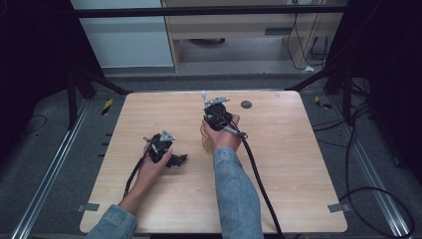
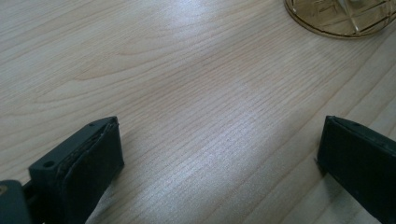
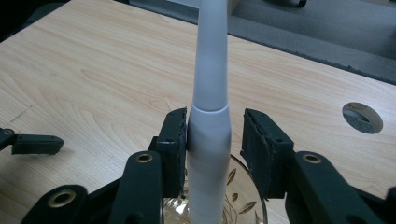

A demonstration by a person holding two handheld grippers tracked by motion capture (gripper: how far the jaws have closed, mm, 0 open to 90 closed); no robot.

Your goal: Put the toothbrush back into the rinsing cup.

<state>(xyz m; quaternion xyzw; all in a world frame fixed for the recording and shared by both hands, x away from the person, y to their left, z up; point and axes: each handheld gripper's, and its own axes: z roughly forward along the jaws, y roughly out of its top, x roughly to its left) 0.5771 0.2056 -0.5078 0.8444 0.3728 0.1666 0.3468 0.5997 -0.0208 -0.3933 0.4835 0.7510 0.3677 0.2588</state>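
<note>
Now the right hand-held gripper (image 3: 215, 140) is letting go of the toothbrush (image 3: 211, 93) in the glass (image 3: 243, 205); it could tip over. The left hand-held gripper (image 2: 219, 154) is spread wide.

Light wooden table (image 1: 288, 164), round grommet hole (image 1: 246, 104), grey carpet floor (image 1: 378, 129)

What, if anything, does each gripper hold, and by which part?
Neither grips. The white toothbrush handle stands in the glass between the right gripper pads, one side gapped. Left gripper open.
</note>
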